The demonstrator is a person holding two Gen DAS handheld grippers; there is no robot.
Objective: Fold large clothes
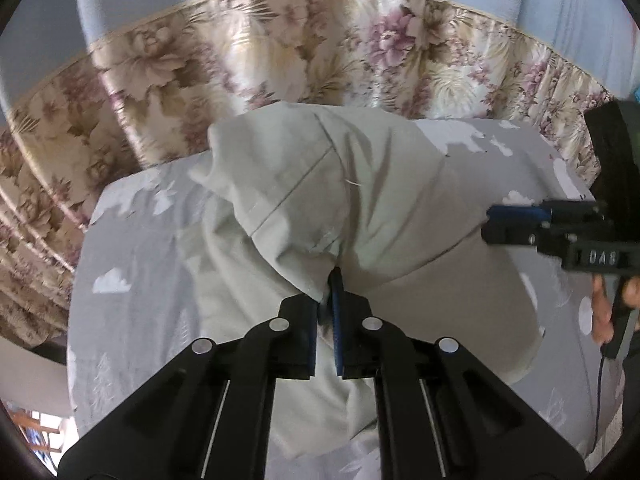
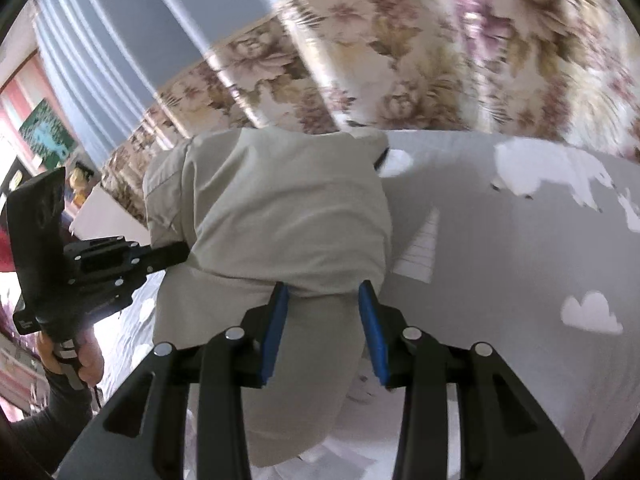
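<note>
On the bed (image 1: 132,248), the soft, limp pale garment (image 1: 304,184) is pinched at its near edge by the closed left gripper (image 1: 329,300) and gripped as a thick bunch by the right gripper (image 2: 324,300); seams are judged firmest.

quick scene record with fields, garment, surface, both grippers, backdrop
garment: pale beige garment, bunched and lifted at its near edge
surface: grey bedsheet printed with white clouds and animals
left gripper: shut on a fold of the garment
right gripper: blue pads either side of a bunched fold, pressing on it
hands: a hand holds the left gripper's handle
backdrop: floral curtain behind the bed
fold progress: not yet folded flat
</note>
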